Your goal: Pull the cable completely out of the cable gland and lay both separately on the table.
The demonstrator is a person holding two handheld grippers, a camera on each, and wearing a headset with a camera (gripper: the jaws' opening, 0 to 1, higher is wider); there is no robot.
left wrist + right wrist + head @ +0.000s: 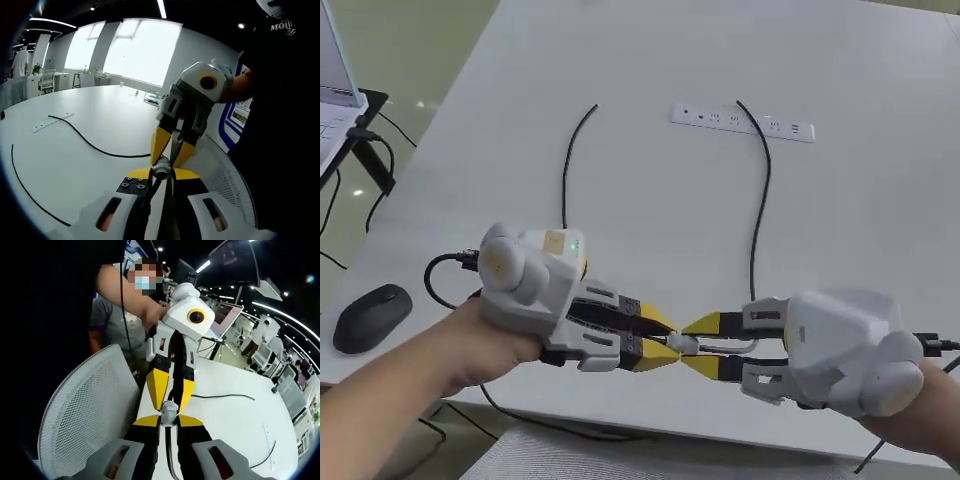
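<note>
Bright windows point(145, 50) light an office with a white table point(650, 60) and mesh chair point(85, 405).

My left gripper point(665, 348) and right gripper point(692, 348) are white-bodied with yellow-and-black jaws. I see a pale grey cable gland point(678, 345), a black loose cable point(761, 190), a white table point(620, 60) and power strip point(742, 121), and a black mouse point(372, 317).

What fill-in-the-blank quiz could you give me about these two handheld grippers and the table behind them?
The left gripper and right gripper meet at the grey cable gland with their ___ tips. Behind them, ___ black cables lie on the table. The power strip beyond them is coloured ___.
Missing words: yellow; two; white.
</note>
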